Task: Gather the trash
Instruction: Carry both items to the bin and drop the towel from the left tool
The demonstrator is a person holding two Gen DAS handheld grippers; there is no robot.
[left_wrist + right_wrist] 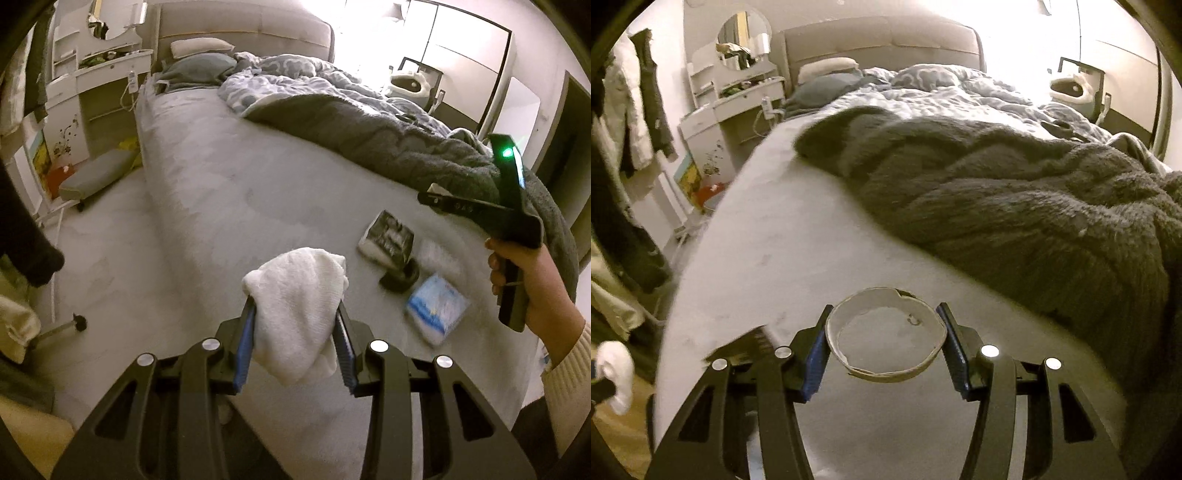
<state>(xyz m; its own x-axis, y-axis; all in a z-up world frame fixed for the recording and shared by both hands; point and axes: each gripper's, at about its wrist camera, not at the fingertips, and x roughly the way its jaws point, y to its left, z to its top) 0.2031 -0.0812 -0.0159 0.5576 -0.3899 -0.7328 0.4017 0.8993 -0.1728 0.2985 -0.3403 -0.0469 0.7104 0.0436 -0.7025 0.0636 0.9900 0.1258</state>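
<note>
The bed fills both views, its bare grey sheet ahead of and below both grippers, with a dark fleece blanket heaped beyond and to the right of them. On the sheet, ahead and to the right of the left gripper, three pieces of trash lie close together: a black-and-white wrapper, a dark lump I cannot name, and nearest, a blue-and-white tissue packet. The packet's long axis runs diagonally, away and to the left.

The left gripper is clenched on a crumpled white tissue wad, pads pressing its sides. The right gripper grasps a cardboard tape ring, its opening facing the camera, pads against its outer wall. The right hand is nearer the remaining trash, but both grippers are full, so I judge that unloading comes first.
</note>
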